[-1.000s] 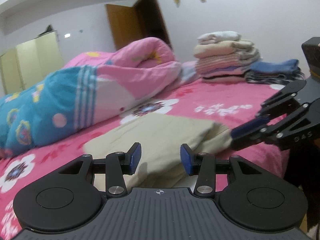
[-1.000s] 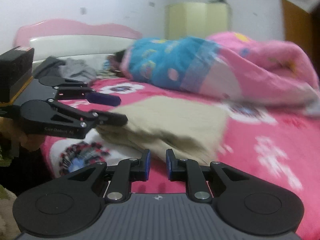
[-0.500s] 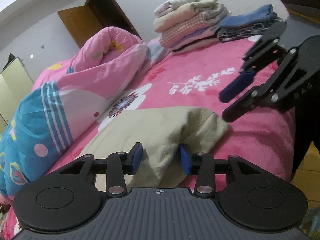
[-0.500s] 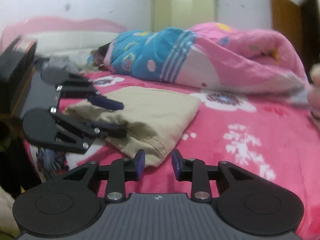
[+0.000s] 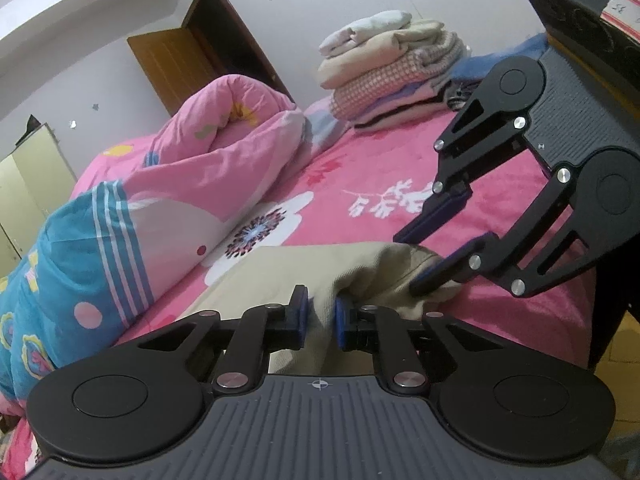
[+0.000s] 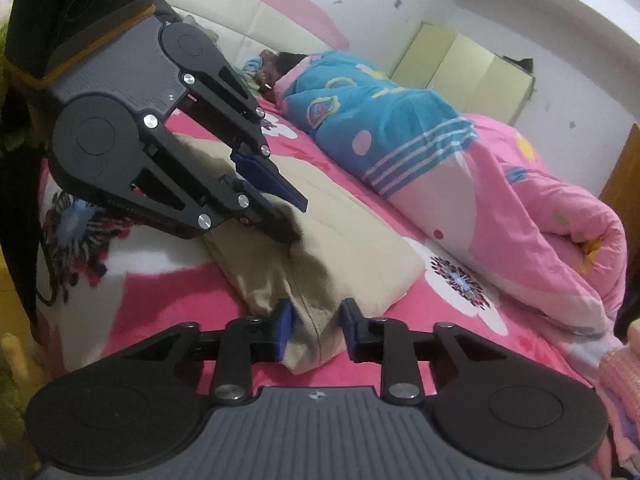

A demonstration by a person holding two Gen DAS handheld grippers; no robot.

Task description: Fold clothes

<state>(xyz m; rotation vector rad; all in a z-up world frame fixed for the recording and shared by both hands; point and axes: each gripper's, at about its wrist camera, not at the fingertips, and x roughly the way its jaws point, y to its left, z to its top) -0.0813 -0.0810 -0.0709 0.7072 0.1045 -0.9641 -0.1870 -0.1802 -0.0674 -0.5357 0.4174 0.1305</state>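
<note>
A folded beige garment point(image 5: 304, 268) lies on the pink flowered bedspread point(image 5: 380, 176) near the bed's edge. My left gripper point(image 5: 321, 316) has its jaws closing, and both pads pinch a fold of the garment's near edge. In the right wrist view the left gripper point(image 6: 298, 220) sits on the garment point(image 6: 360, 240) from the left. My right gripper point(image 6: 317, 327) straddles the garment's other near corner with its jaws closing; the left pad touches cloth, the right pad stands just off it. Seen from the left wrist, the right gripper point(image 5: 408, 262) brackets that corner above and below.
A tall stack of folded clothes point(image 5: 392, 64) stands at the far end of the bed. A rolled pink and blue quilt point(image 5: 180, 184) lies along the far side, with a person's head point(image 6: 280, 62) at its end. A wardrobe point(image 6: 460, 64) and a brown door point(image 5: 180, 68) stand behind.
Both grippers have rolled and come down onto the beige garment's near edge. The left jaws have narrowed onto a fold of it. The right jaws now straddle the garment's corner.
</note>
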